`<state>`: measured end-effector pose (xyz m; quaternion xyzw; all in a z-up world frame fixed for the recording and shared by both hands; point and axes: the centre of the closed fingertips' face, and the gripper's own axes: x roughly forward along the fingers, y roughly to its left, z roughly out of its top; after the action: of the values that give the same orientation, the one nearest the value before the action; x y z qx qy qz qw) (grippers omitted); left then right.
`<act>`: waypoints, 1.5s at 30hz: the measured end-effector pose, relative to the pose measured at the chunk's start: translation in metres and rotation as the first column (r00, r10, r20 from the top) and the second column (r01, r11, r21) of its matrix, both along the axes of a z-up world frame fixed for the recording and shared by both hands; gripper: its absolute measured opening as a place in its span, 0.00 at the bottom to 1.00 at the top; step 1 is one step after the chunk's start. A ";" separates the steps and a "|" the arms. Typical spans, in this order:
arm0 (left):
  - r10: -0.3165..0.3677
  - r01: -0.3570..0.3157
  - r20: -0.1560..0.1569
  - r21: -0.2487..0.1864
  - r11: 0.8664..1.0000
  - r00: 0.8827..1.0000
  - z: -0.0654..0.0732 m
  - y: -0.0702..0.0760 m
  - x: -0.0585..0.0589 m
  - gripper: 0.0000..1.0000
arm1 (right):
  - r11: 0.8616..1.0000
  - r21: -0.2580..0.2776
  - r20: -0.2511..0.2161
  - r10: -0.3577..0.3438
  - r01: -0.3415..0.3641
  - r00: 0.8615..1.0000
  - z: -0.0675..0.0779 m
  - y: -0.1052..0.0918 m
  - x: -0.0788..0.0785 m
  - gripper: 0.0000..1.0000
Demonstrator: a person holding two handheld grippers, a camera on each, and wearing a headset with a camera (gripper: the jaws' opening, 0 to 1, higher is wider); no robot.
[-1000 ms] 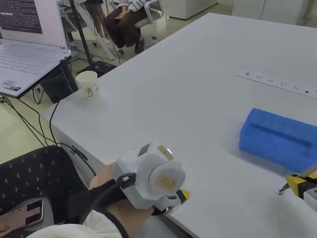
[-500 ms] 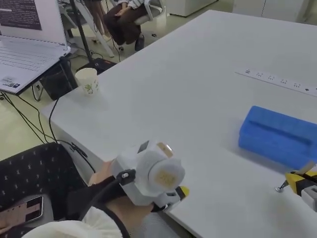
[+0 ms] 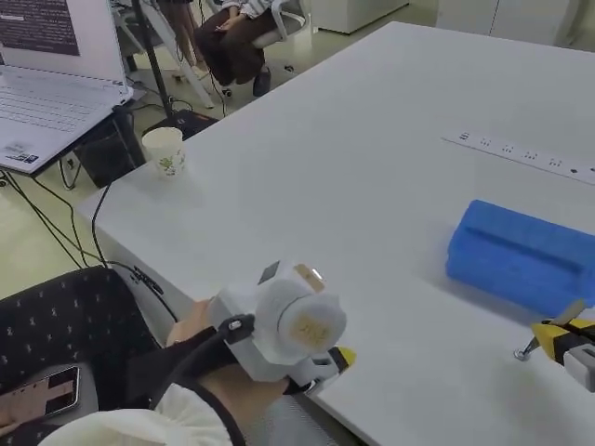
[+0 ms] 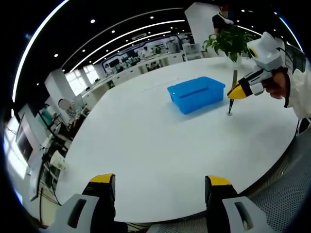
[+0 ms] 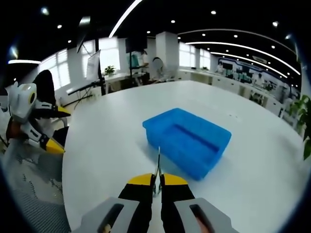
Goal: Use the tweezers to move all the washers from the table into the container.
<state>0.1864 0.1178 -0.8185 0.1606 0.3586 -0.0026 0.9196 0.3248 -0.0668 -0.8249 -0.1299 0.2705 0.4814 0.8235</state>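
- Blue container (image 5: 189, 138) sits on the white table (image 5: 97, 141), just ahead of my right gripper (image 5: 157, 178).
- Right gripper: jaws clamped on the tweezers (image 5: 158, 162). Tips are down near the table, just short of the container's near wall.
- Left gripper (image 4: 158, 182): jaws wide apart, holding nothing, at the table edge, well apart from the container.

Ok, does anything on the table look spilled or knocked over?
Nothing stands out. The container sits flat, the cup stands upright near the edge of the table, and nothing looks spilled.
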 end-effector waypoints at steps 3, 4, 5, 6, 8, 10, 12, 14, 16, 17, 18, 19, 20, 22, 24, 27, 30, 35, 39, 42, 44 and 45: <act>0.002 -0.002 0.000 0.002 1.000 1.000 0.000 0.000 0.000 0.76 | 1.000 0.005 -0.006 0.001 -0.001 1.000 0.003 0.001 -0.001 0.01; 0.001 -0.001 0.000 0.001 1.000 1.000 0.000 0.000 0.000 0.76 | 1.000 0.005 0.001 0.003 -0.003 1.000 0.005 0.001 -0.001 0.01; 0.002 -0.002 0.001 0.001 1.000 1.000 0.000 0.000 0.000 0.76 | 1.000 0.008 0.003 0.005 -0.005 1.000 0.007 0.001 -0.001 0.01; 0.002 -0.002 0.002 -0.001 1.000 1.000 0.001 0.000 0.000 0.76 | 1.000 0.013 0.002 0.006 -0.006 1.000 0.010 0.002 -0.001 0.01; 0.000 0.000 0.000 -0.001 1.000 1.000 0.000 0.000 0.000 0.76 | 1.000 0.023 0.007 0.006 -0.006 1.000 0.015 0.002 -0.001 0.01; -0.001 0.001 0.000 0.000 1.000 1.000 0.001 0.000 0.000 0.76 | 0.999 0.033 0.012 0.009 -0.009 1.000 0.020 0.003 -0.001 0.01; 0.000 0.000 0.003 -0.002 1.000 1.000 0.001 0.000 0.001 0.76 | 0.999 0.039 0.017 0.010 -0.010 1.000 0.024 0.004 -0.001 0.01; 0.000 0.000 0.003 -0.003 1.000 1.000 0.001 0.000 0.001 0.76 | 0.999 0.044 0.026 0.013 -0.014 1.000 0.029 0.005 0.000 0.01; 0.001 -0.001 0.003 -0.001 1.000 1.000 0.001 0.000 0.000 0.76 | 0.998 0.054 0.023 0.017 -0.018 1.000 0.033 0.006 0.000 0.01; 0.002 -0.002 0.010 -0.005 1.000 1.000 0.002 0.000 0.001 0.76 | 0.998 0.056 0.024 0.019 -0.020 1.000 0.036 0.006 0.000 0.01; 0.002 -0.002 0.012 -0.007 1.000 1.000 0.002 0.000 0.001 0.76 | 0.998 0.057 0.028 0.020 -0.021 0.999 0.038 0.007 0.000 0.01; 0.002 -0.002 0.011 -0.007 1.000 1.000 0.002 0.000 0.001 0.76 | 0.998 0.058 0.033 0.021 -0.022 0.999 0.039 0.007 0.001 0.01; 0.000 0.000 0.007 -0.004 1.000 1.000 0.002 0.000 0.001 0.76 | 0.998 0.059 0.037 0.021 -0.023 0.999 0.041 0.007 0.001 0.01; 0.000 0.000 0.007 -0.004 1.000 1.000 0.002 -0.001 0.000 0.76 | 0.998 0.062 0.044 0.021 -0.024 0.999 0.045 0.007 0.004 0.01; 0.001 -0.001 0.008 -0.005 1.000 1.000 0.003 -0.001 0.000 0.76 | 0.998 0.058 0.051 0.021 -0.024 0.998 0.046 0.007 0.006 0.01; 0.000 0.000 0.004 -0.006 1.000 1.000 0.002 -0.001 0.000 0.75 | 0.998 0.056 0.053 0.023 -0.026 0.998 0.048 0.006 0.008 0.01; -0.002 0.002 0.004 -0.005 1.000 1.000 0.002 -0.001 0.001 0.75 | 0.998 0.055 0.059 0.026 -0.030 0.998 0.052 0.006 0.010 0.01; -0.004 0.004 0.002 -0.006 1.000 1.000 0.002 -0.001 0.001 0.76 | 0.997 0.063 0.074 0.030 -0.035 0.997 0.061 0.008 0.017 0.01; -0.001 0.001 0.004 -0.008 1.000 1.000 0.002 -0.001 0.001 0.76 | 0.997 0.067 0.089 0.029 -0.035 0.996 0.066 0.009 0.024 0.01; -0.001 0.001 -0.002 -0.003 1.000 1.000 0.002 -0.001 0.000 0.76 | 0.997 0.074 0.105 0.020 -0.028 0.994 0.072 0.010 0.032 0.01; -0.001 0.001 -0.001 -0.004 1.000 1.000 0.001 0.000 0.001 0.76 | 0.997 0.080 0.113 0.011 -0.020 0.994 0.074 0.010 0.037 0.01; -0.002 0.002 -0.003 -0.004 1.000 1.000 0.001 -0.001 0.000 0.76 | 0.997 0.081 0.113 0.009 -0.018 0.994 0.075 0.010 0.039 0.01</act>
<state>0.1869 0.1171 -0.8173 0.1593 0.3597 -0.0044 0.9194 0.3635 -0.0564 -0.7502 -0.1248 0.2027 0.4897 0.8388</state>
